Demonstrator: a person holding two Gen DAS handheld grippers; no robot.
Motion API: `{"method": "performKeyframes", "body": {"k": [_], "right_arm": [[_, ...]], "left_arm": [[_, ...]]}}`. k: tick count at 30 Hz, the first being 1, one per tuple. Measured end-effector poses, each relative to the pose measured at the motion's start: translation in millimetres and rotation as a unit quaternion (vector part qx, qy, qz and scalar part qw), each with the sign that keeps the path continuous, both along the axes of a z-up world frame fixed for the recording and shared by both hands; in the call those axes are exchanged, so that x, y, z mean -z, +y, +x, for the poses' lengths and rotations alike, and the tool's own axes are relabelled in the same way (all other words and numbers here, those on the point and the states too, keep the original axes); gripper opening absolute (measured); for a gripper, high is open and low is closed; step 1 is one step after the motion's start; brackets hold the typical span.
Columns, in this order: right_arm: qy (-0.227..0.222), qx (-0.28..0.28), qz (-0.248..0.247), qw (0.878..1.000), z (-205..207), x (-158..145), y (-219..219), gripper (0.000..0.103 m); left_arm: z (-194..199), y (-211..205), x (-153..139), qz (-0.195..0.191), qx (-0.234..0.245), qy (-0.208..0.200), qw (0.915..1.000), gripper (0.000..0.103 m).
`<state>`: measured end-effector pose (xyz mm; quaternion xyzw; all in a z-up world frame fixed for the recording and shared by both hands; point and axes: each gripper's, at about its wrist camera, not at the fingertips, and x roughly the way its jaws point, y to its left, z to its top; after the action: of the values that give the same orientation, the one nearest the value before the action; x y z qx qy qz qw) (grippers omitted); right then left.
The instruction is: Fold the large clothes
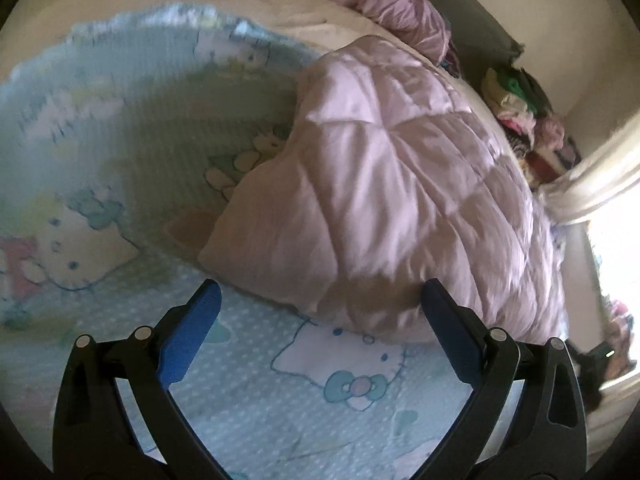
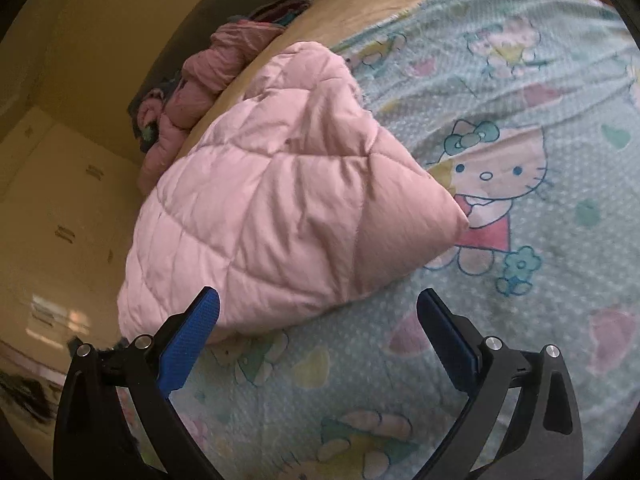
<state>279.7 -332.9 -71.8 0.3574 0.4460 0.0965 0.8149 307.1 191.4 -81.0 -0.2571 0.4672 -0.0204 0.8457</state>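
Ahead, pink quilted jacket [image 1: 400,200] on blanket [image 1: 280,412]; left gripper [image 1: 320,304] and right gripper [image 2: 318,312] spread wide, empty.

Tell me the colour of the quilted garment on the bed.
Pale pink quilted garment, clearest in the right wrist view.

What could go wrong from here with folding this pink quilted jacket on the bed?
The puffy pink quilted jacket looks bulky, so its folds may spring open. Both the left gripper and the right gripper are open, holding nothing; closing low could pinch the cartoon bedspread as well. The jacket lies close to the bed's edge and might slide off.
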Motion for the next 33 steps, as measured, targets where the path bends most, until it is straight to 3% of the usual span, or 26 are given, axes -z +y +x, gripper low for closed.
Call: {"method": "performKeyframes", "body": {"k": [8,11,15,18,21,22,23,24,27,29,33], "right_arm": [[0.030,0.017,0.076,0.997,34.5,21.4,-11.2,0.099],[0.035,0.021,0.090,0.995,48.0,27.5,-14.7,0.099],[0.029,0.016,0.084,0.996,60.3,29.5,-13.9,0.099],[0.016,0.013,0.068,0.997,63.4,28.5,-9.5,0.097],[0.003,0.015,0.049,0.999,58.3,24.2,-6.4,0.081],[-0.006,0.014,0.044,0.999,56.2,21.4,-5.1,0.070],[-0.013,0.010,0.039,0.999,55.5,19.1,-3.5,0.062],[-0.026,0.005,0.020,0.999,53.2,12.8,0.1,0.058],[-0.060,-0.011,-0.046,0.997,46.4,-7.6,15.4,0.043],[-0.084,-0.022,-0.085,0.993,41.8,-21.5,24.6,0.035],[-0.140,-0.055,-0.151,0.977,25.2,-53.0,47.3,0.032]], "left_arm": [[28.3,23.6,27.3,-0.130,-0.031,0.016,0.9909,0.095],[39.1,26.8,35.5,-0.159,-0.033,0.018,0.9866,0.095],[47.3,24.8,38.4,-0.170,-0.046,0.019,0.9842,0.095],[51.7,18.8,39.5,-0.160,-0.054,0.011,0.9856,0.095],[51.1,11.2,34.6,-0.127,-0.047,0.005,0.9908,0.091],[52.9,10.1,30.8,-0.115,-0.044,0.002,0.9924,0.088],[51.4,6.2,25.1,-0.099,-0.039,-0.005,0.9943,0.077],[51.4,2.5,17.8,-0.083,-0.032,-0.012,0.9960,0.065],[47.4,-7.8,-5.3,-0.040,-0.015,-0.042,0.9982,0.047],[44.4,-11.3,-13.9,-0.026,-0.011,-0.057,0.9980,0.043],[28.6,-17.3,-33.2,0.002,-0.005,-0.086,0.9962,0.036]]}}
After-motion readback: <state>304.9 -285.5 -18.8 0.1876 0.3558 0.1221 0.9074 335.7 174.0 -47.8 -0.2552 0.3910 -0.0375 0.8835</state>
